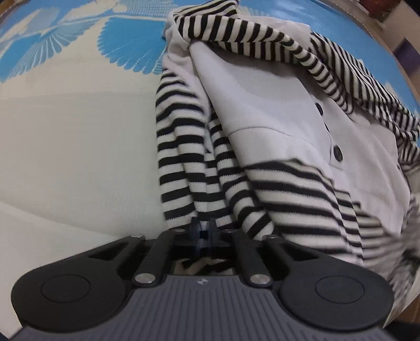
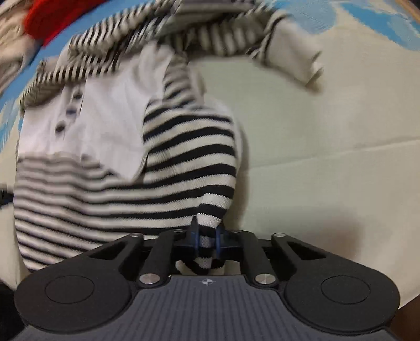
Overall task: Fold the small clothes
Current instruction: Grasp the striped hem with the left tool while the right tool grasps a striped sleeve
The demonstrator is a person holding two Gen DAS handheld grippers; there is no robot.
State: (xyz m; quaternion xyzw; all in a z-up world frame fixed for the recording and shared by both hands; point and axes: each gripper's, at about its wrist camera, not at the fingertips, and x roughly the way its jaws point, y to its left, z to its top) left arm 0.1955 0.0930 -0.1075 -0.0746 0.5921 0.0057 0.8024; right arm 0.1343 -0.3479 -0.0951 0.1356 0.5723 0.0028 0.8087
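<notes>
A small black-and-white striped garment (image 1: pixel 275 136) with a plain white front panel and dark buttons hangs bunched between both grippers above a cream and blue patterned cloth (image 1: pixel 65 131). My left gripper (image 1: pixel 202 229) is shut on the striped hem at its lower edge. In the right wrist view the same garment (image 2: pixel 110 147) is blurred by motion. My right gripper (image 2: pixel 207 236) is shut on a striped corner of it. One striped sleeve with a white cuff (image 2: pixel 296 52) trails out to the upper right.
The cream and blue cloth (image 2: pixel 328 157) covers the surface under the garment. A red fabric item (image 2: pixel 50 18) lies at the far upper left of the right wrist view. A wooden edge and some furniture (image 1: pixel 401 44) show at the far right of the left wrist view.
</notes>
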